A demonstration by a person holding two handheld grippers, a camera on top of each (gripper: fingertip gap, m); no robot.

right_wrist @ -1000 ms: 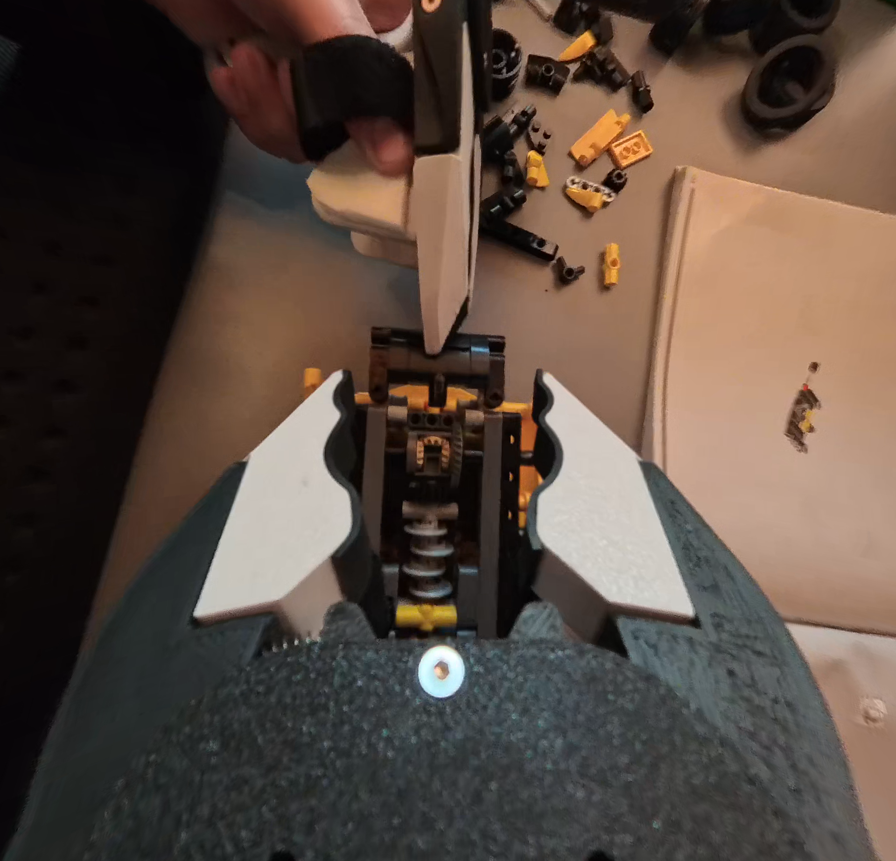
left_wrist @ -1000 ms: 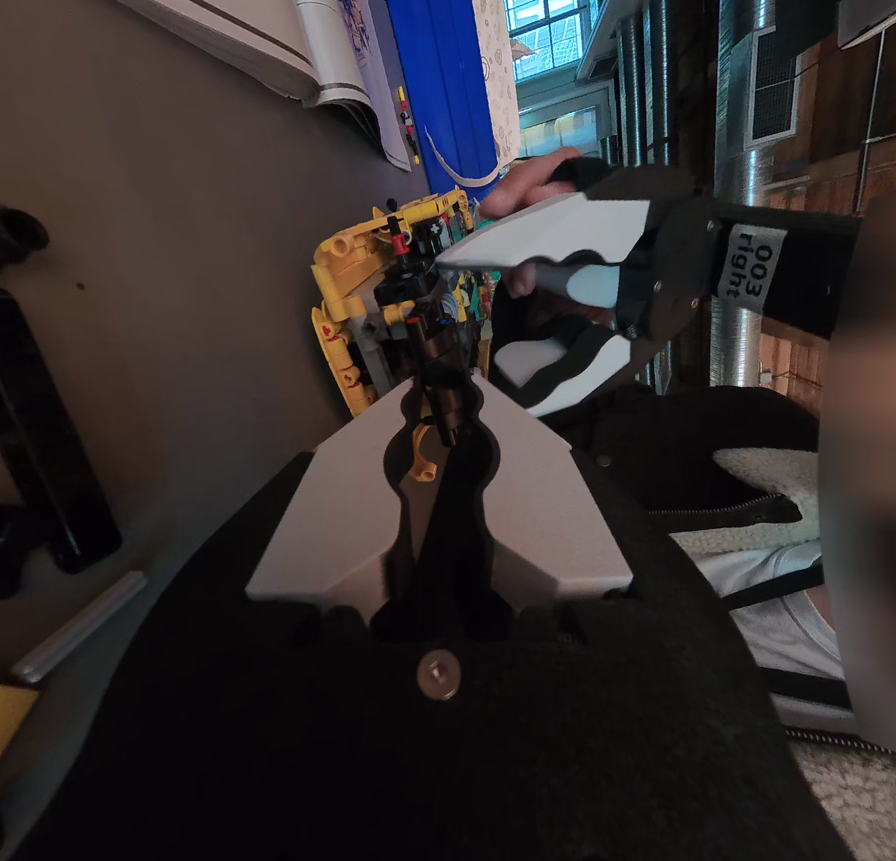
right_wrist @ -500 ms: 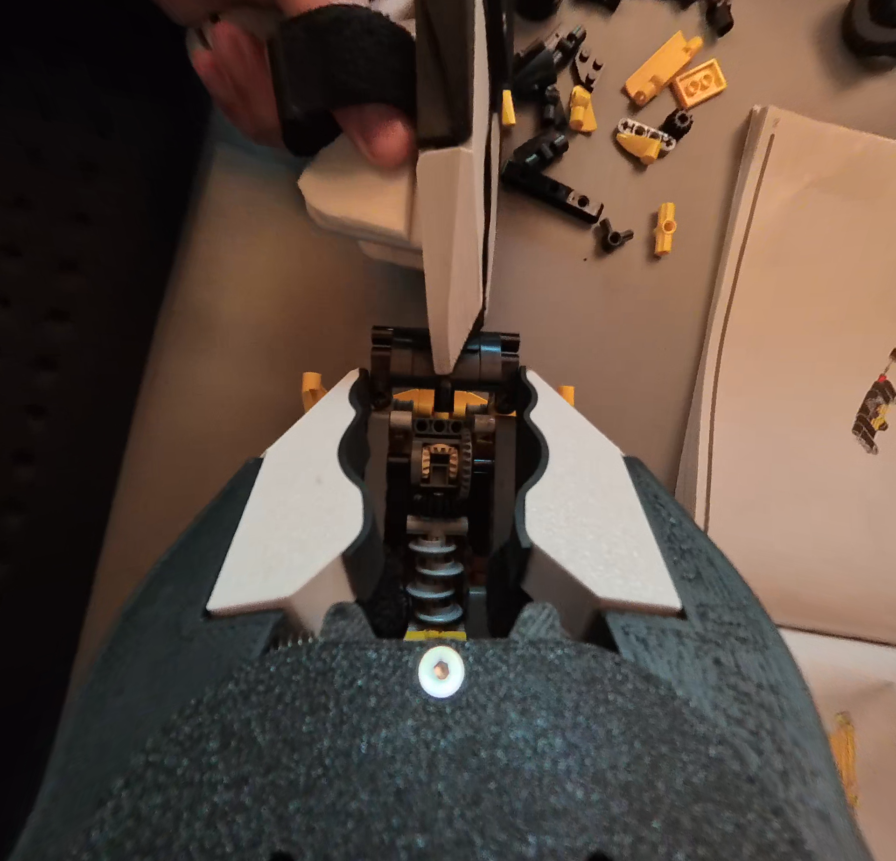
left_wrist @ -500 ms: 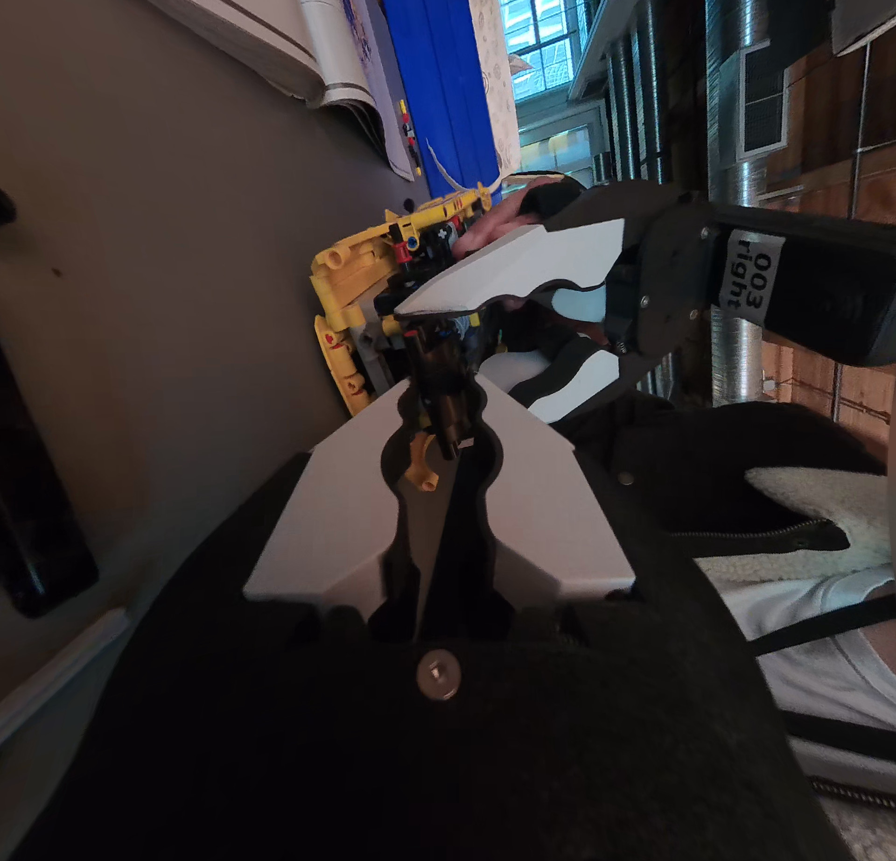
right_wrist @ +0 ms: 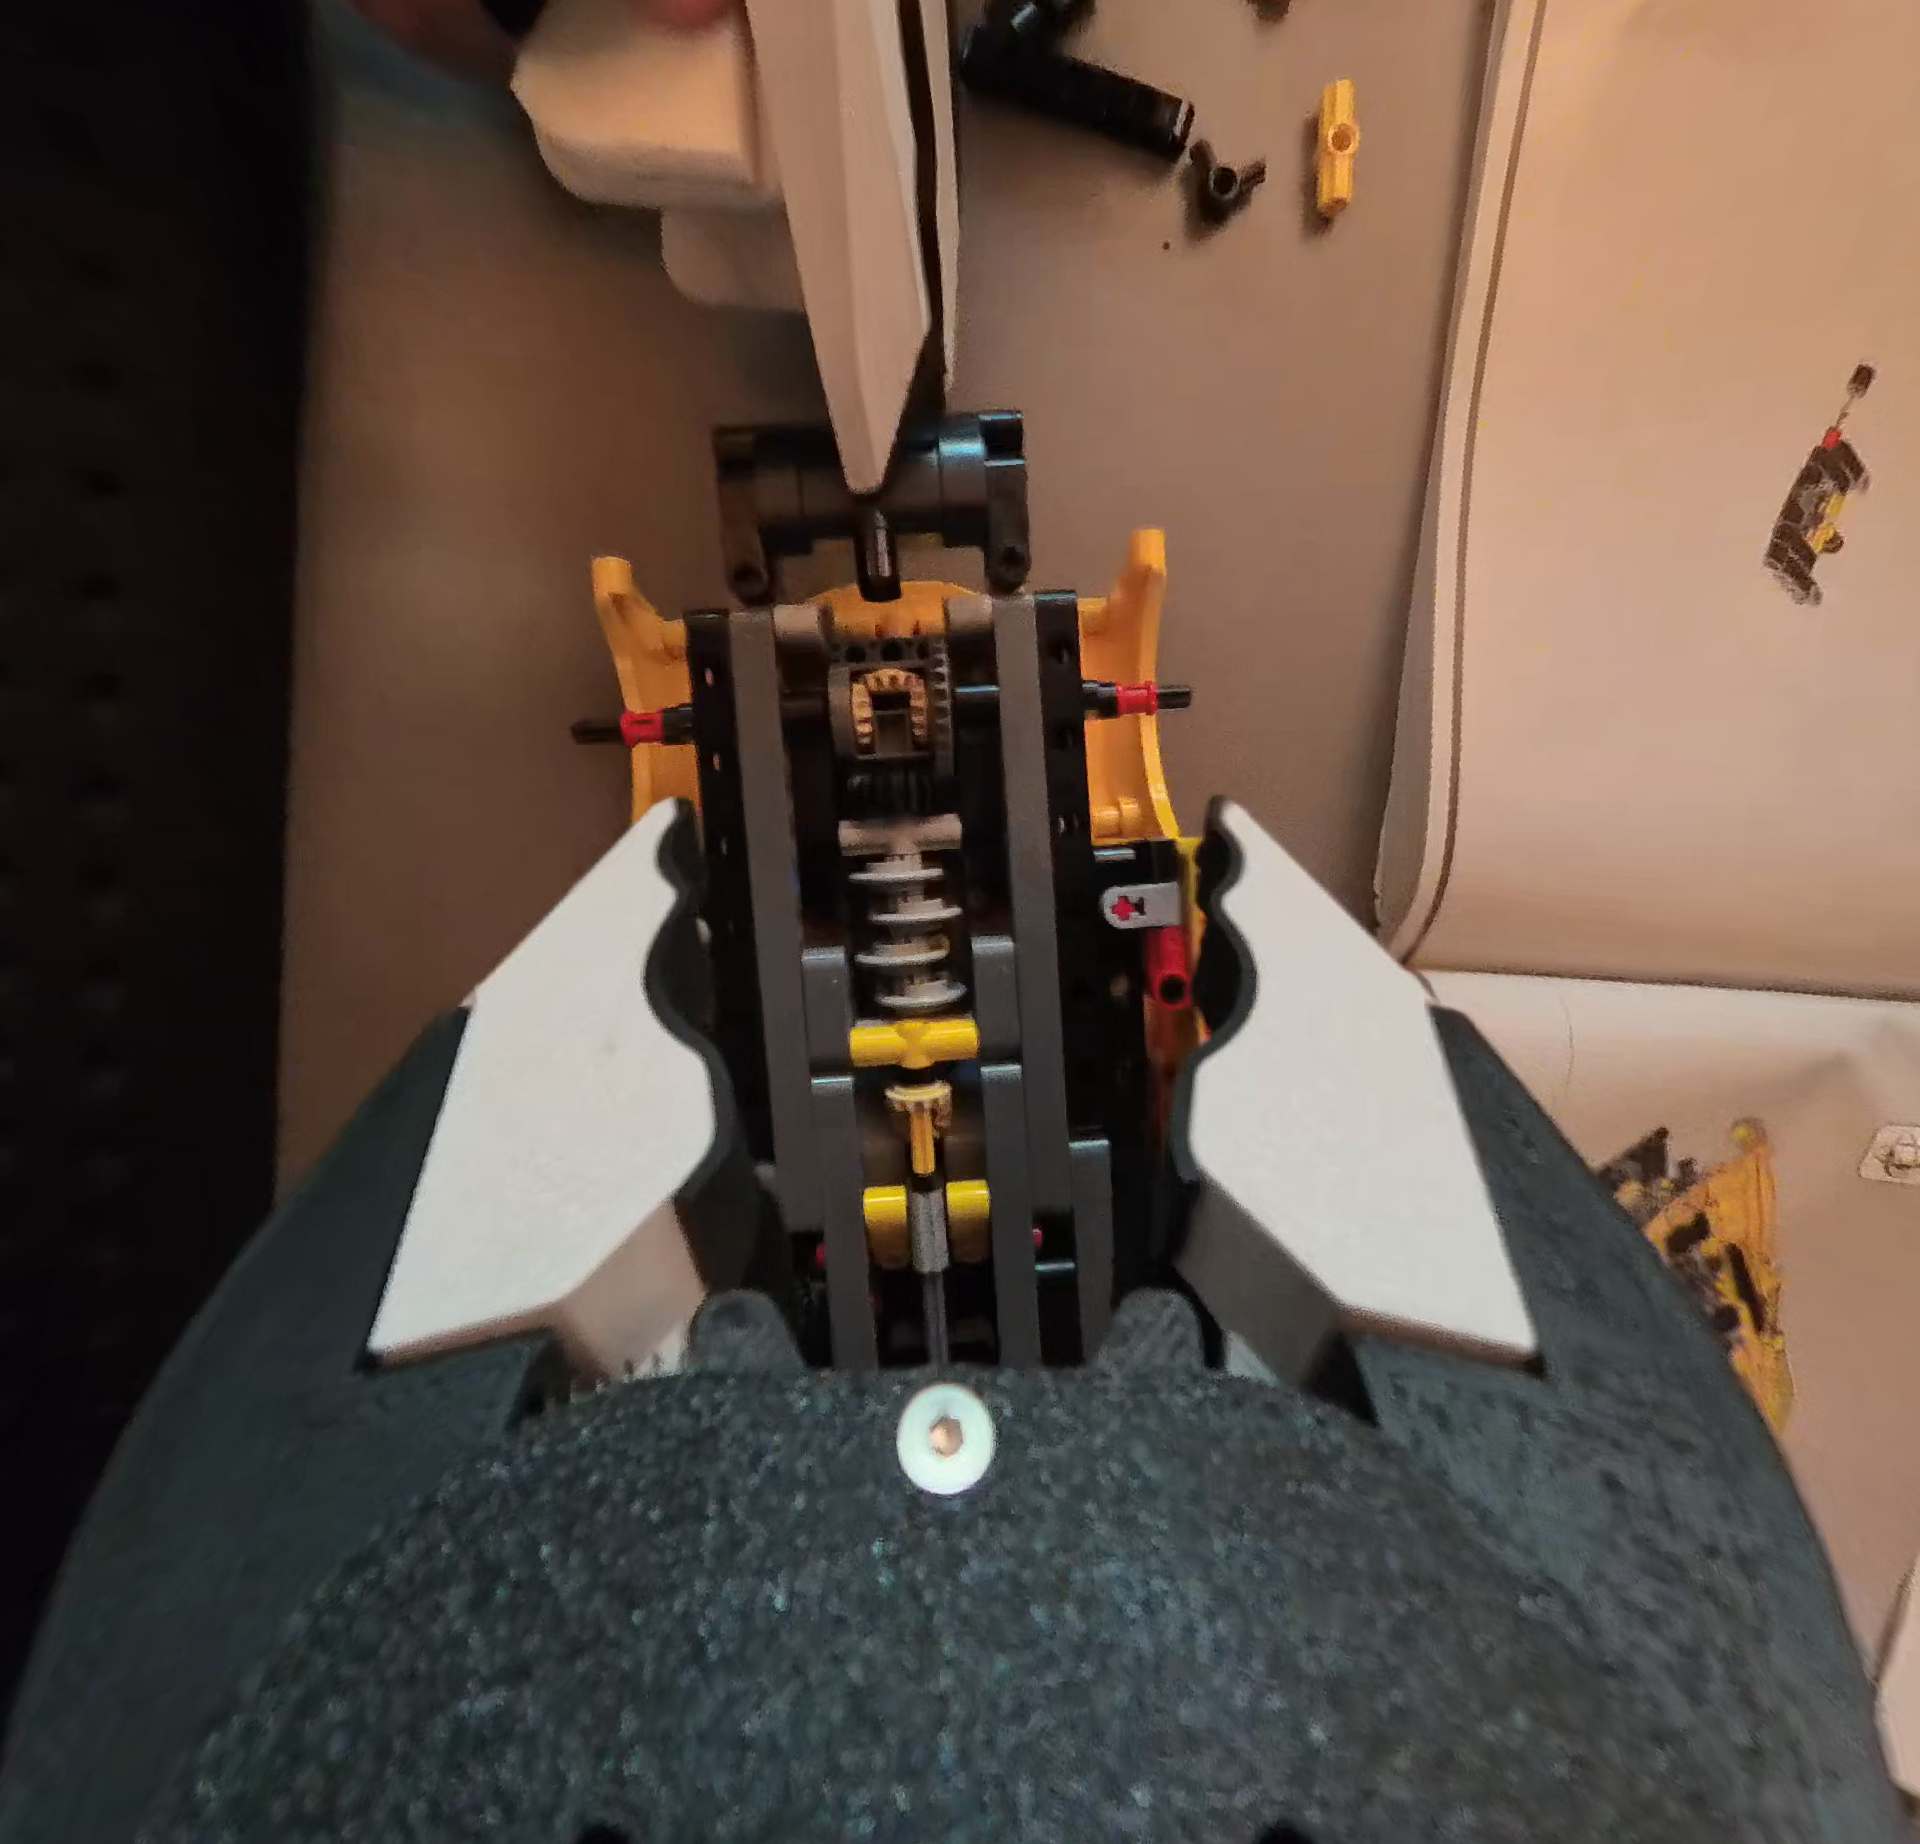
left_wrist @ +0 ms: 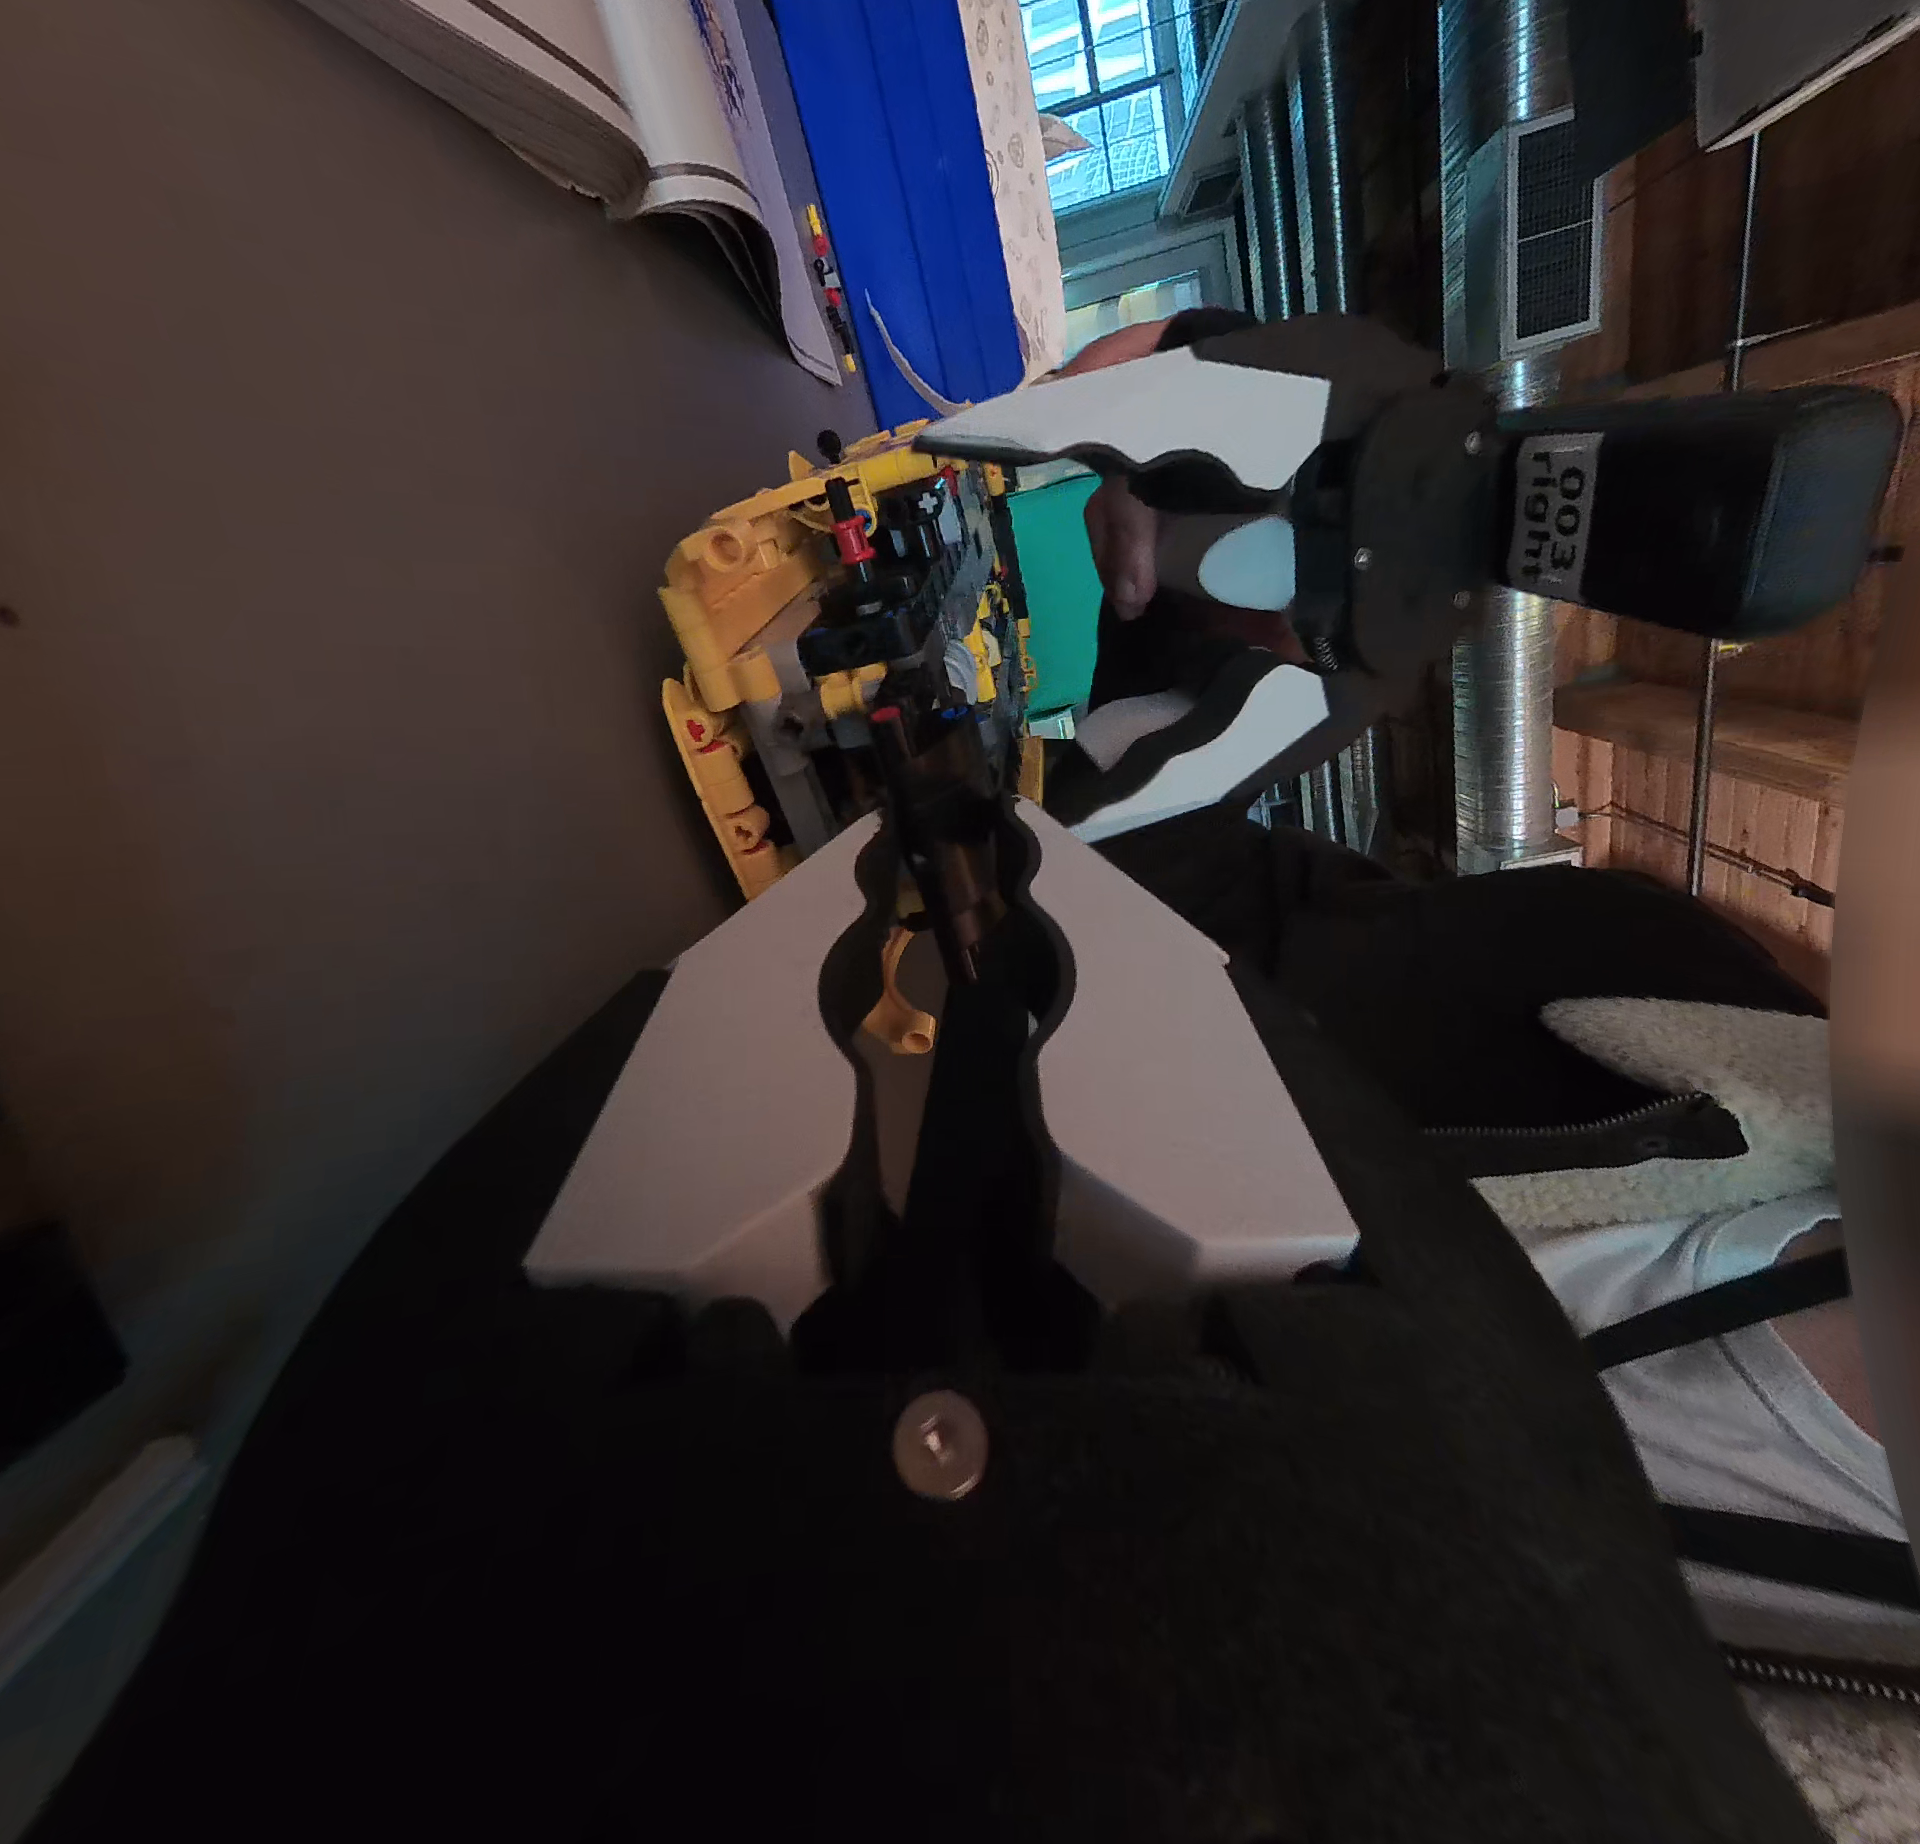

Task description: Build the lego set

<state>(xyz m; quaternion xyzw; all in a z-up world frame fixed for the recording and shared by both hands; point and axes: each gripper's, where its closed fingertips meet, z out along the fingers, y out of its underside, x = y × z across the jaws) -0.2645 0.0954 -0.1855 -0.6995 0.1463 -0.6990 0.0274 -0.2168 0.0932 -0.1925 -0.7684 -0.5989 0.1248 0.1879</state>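
The yellow, black and grey lego model [right_wrist: 914, 859] lies lengthwise between the jaws of my right gripper [right_wrist: 945, 828]. The jaws stand wide, one close to each side of the chassis. In the left wrist view the model [left_wrist: 748, 631] stands against the grey table, with my right gripper [left_wrist: 1003, 631] open around its near end. My left gripper [left_wrist: 945, 859] is shut on the black end piece [left_wrist: 961, 901] of the model. From the right wrist view it [right_wrist: 883, 464] pinches the black frame [right_wrist: 977, 475] at the model's far end.
An open instruction booklet [right_wrist: 1662, 547] lies to the right of the model and also shows in the left wrist view [left_wrist: 468, 59]. Loose black pieces [right_wrist: 1081, 101] and a yellow connector [right_wrist: 1335, 142] lie beyond it. A blue box [left_wrist: 883, 184] stands behind. Left tips to right tips: about 6 cm.
My right gripper's jaws have widened, and more of the model's length now shows between them. My left gripper has stayed shut on the black end piece.
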